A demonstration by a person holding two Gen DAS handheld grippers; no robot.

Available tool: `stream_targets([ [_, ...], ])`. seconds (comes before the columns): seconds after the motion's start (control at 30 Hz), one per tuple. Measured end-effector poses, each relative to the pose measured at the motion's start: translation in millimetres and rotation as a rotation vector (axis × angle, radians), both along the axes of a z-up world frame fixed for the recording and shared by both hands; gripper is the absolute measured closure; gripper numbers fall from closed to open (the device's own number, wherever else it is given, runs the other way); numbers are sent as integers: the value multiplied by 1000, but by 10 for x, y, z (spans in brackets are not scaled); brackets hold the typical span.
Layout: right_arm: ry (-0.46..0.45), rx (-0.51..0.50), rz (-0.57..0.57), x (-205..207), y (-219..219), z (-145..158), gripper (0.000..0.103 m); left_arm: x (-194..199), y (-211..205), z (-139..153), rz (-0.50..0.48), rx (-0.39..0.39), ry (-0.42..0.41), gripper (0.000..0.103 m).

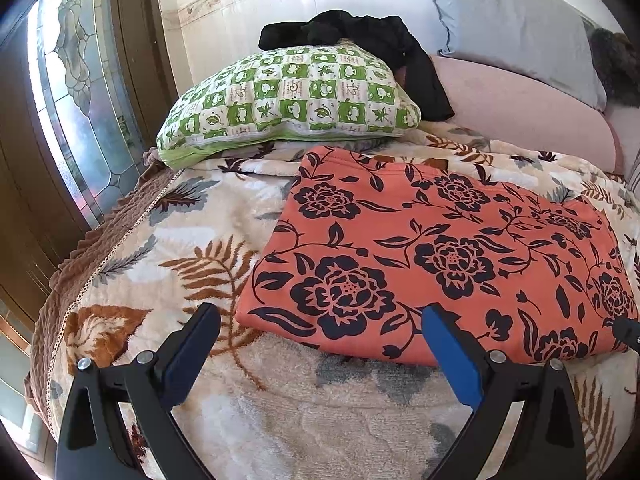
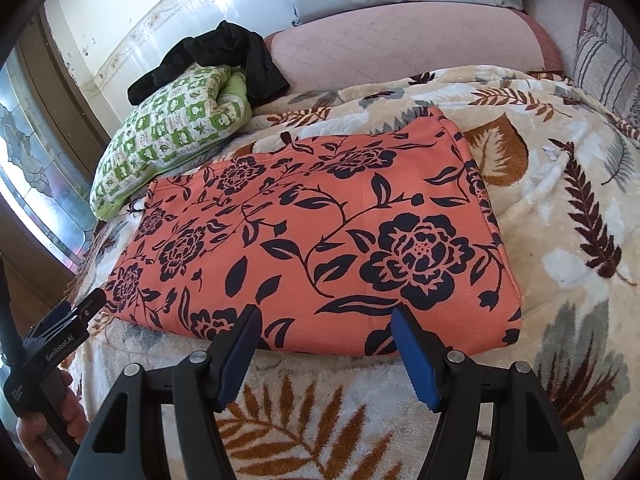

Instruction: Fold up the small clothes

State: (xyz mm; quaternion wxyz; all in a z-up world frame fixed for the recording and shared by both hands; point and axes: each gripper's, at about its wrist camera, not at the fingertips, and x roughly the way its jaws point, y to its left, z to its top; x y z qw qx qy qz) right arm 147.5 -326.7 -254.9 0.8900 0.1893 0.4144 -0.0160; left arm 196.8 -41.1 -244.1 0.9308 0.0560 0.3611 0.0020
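Both grippers, left (image 1: pixel 320 320) and right (image 2: pixel 324 320), hover, fingers wide, beside the folded orange floral garment (image 2: pixel 320 232).

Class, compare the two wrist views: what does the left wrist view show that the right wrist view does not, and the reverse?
Only the left wrist view shows the open left hand-held gripper head-on.

Only the right wrist view shows the open right hand-held gripper head-on, a striped pillow and the person's hand.

Both show the folded orange floral garment on the leaf-print blanket, the green checked pillow and a black garment on it.
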Motion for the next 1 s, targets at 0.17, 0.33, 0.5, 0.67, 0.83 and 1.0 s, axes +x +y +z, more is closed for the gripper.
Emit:
stream_targets([
  [0.17, 6, -2, -24, -37, -107, -19, 32, 0, -37, -30, -1, 8, 8, 3],
  [0.33, 0, -6, -64, -55, -268, -29, 32, 9, -85, -51, -9, 11, 14, 3],
  [0.5, -47, -16, -77, 57, -442, 18, 33, 148, -171, -145, -14, -6, 65, 3],
  [0.67, -17, 83, -140, 182, -668, -88, 34, 368, -251, -220, -21, 11, 72, 3],
  [0.83, 30, 175, -225, 249, -898, -280, 35, 614, -156, -461, 9, -31, 182, 2],
  [1.0, 79, 122, -205, 308, -833, -335, 35, 637, -187, -453, 21, 13, 156, 1],
])
